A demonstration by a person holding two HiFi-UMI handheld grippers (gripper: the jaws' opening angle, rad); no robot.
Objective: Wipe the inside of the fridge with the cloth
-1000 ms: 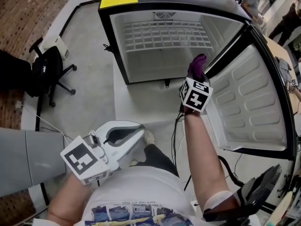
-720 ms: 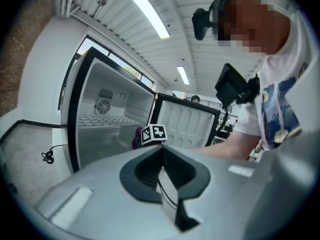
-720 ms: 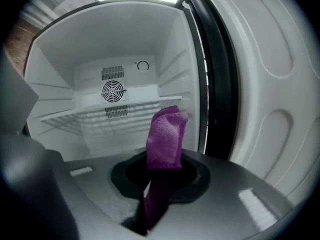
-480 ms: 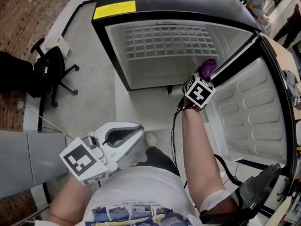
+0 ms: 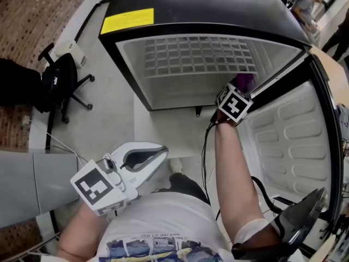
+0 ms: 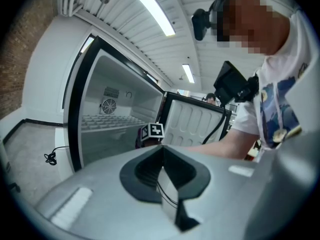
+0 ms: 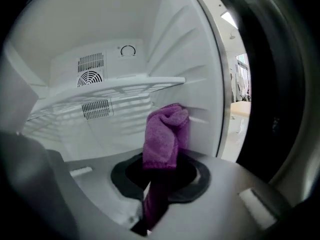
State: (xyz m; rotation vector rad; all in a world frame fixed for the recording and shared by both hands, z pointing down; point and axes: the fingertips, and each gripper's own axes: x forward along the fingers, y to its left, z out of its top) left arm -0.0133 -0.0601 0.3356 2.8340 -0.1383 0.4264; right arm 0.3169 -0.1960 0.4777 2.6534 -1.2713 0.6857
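A small black fridge (image 5: 218, 7) stands open on the floor, its white inside (image 5: 191, 86) fitted with a wire shelf (image 5: 193, 53). My right gripper (image 5: 241, 86) is shut on a purple cloth (image 7: 165, 134), which it holds at the fridge's right inner wall (image 7: 187, 69) near the opening. The cloth (image 5: 245, 81) shows just past the marker cube. My left gripper (image 5: 155, 157) hangs low by my body, away from the fridge, jaws shut with nothing in them. From the left gripper view the fridge (image 6: 107, 119) lies ahead.
The fridge door (image 5: 297, 135) swings open to the right, its ribbed white liner facing up. A black office chair (image 5: 57, 81) stands left of the fridge by a brick wall. A cable (image 5: 204, 146) trails from my right gripper. Other people (image 5: 305, 4) stand at the far right.
My right gripper has carried the cloth forward and to the right, from in front of the fridge to its right inner wall. The left gripper has stayed where it was.
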